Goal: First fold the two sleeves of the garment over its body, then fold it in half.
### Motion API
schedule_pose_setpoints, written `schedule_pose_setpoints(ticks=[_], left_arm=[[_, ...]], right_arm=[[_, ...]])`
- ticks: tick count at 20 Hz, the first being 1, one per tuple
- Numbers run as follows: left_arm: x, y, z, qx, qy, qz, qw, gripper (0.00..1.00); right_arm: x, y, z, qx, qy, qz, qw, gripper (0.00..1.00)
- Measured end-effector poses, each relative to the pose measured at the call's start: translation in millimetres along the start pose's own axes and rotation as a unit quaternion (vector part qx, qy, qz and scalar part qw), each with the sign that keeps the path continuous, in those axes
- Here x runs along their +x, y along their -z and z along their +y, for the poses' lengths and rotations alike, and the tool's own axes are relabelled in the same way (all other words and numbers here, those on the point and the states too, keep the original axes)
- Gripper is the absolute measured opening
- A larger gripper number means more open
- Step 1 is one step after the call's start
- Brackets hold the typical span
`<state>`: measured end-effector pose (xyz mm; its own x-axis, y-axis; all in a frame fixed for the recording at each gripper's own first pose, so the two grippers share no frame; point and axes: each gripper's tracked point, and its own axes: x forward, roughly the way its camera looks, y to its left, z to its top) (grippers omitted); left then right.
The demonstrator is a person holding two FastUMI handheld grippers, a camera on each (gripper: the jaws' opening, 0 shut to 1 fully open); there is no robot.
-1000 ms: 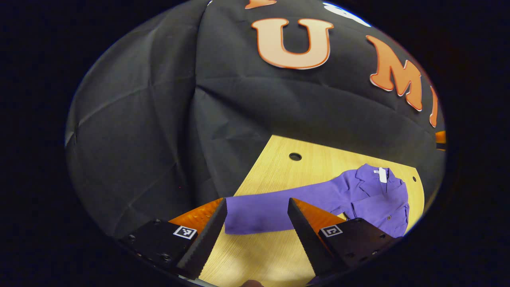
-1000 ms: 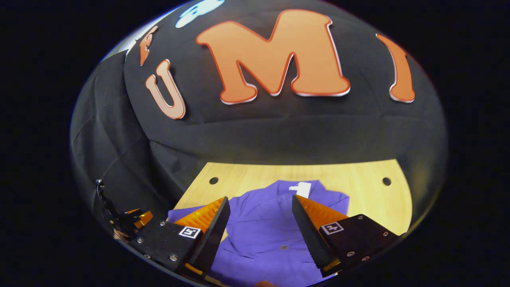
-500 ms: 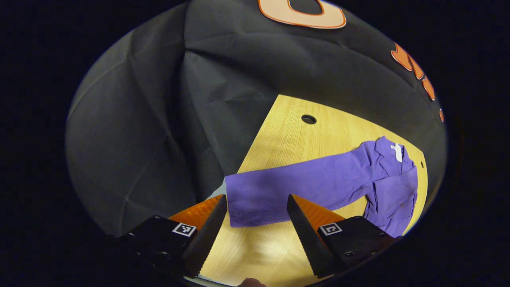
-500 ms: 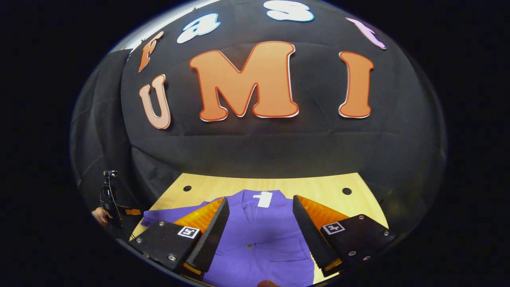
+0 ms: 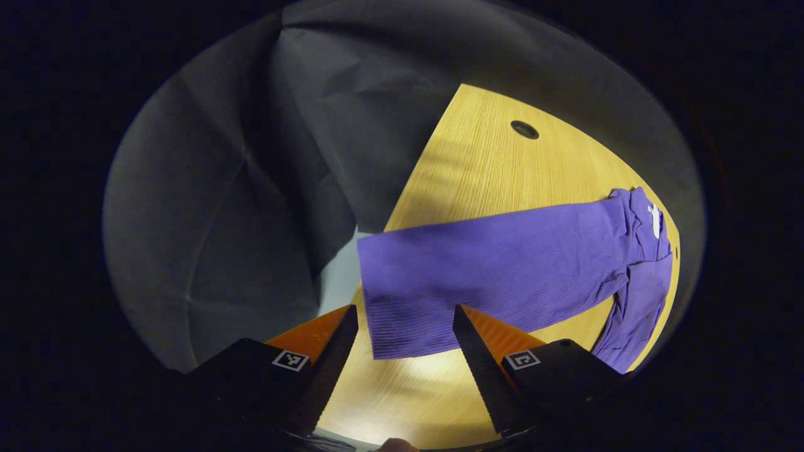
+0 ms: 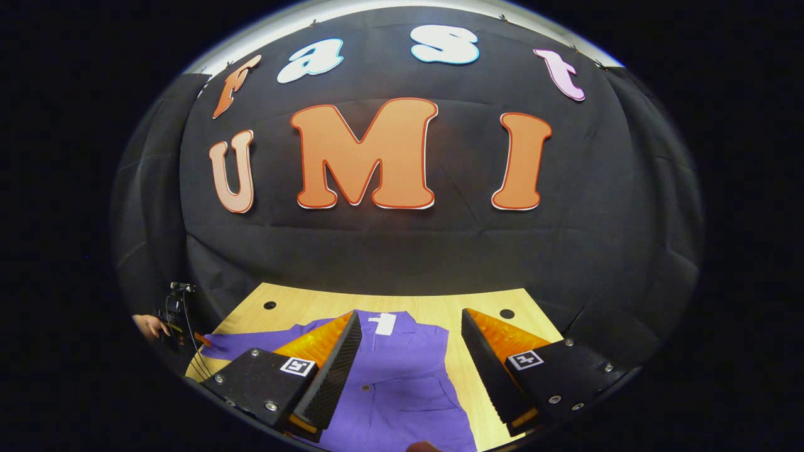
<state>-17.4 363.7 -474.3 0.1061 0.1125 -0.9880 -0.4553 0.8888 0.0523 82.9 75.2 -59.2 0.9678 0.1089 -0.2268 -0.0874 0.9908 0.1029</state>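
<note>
Your left gripper (image 5: pixel 402 342) hangs wide open and empty over the cuff of the outstretched sleeve (image 5: pixel 490 270) on the counter (image 5: pixel 483 163). You're on the first sleeve fold, I'd say: lower, pinch the cuff, carry it over the shirt (image 6: pixel 402 383). Your right gripper (image 6: pixel 411 364) waits open and empty.

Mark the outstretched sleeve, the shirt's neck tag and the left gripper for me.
outstretched sleeve (image 5: pixel 496 270): left gripper view, mid-sleeve cloth.
neck tag (image 6: pixel 381 323): right gripper view, middle of the white tag.
left gripper (image 5: pixel 402 333): left gripper view, midway between fingertips.
</note>
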Motion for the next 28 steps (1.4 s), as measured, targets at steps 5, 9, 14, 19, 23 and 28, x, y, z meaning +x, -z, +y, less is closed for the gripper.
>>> schedule_pose_setpoints(ticks=[5, 9, 14, 19, 23, 28], left_arm=[[14, -3, 9, -0.029, 0.007, 0.048, 0.998, 0.98], [27, -5, 6, -0.026, 0.001, 0.065, 0.998, 0.97], [29, -14, 2, -0.01, 0.001, 0.069, 0.998, 0.86], [29, -19, -21, -0.006, 0.039, 0.072, 0.997, 0.21], [7, -19, -37, -0.003, 0.067, 0.059, 0.996, 0.04], [-71, -39, -84, 0.058, 0.09, 0.005, 0.994, 0.04]], right_arm=[[-5, -1, 2, -0.01, 0.001, -0.001, 1.0, 0.95], [-6, 4, 2, -0.017, 0.001, 0.007, 1.0, 0.95], [-8, 5, 1, -0.021, 0.001, 0.01, 1.0, 0.95], [-8, 6, -7, -0.017, 0.003, 0.013, 1.0, 0.95], [-10, 4, -22, -0.018, 0.007, 0.01, 1.0, 0.95], [-3, 2, -39, -0.018, 0.003, 0.01, 1.0, 0.95]])
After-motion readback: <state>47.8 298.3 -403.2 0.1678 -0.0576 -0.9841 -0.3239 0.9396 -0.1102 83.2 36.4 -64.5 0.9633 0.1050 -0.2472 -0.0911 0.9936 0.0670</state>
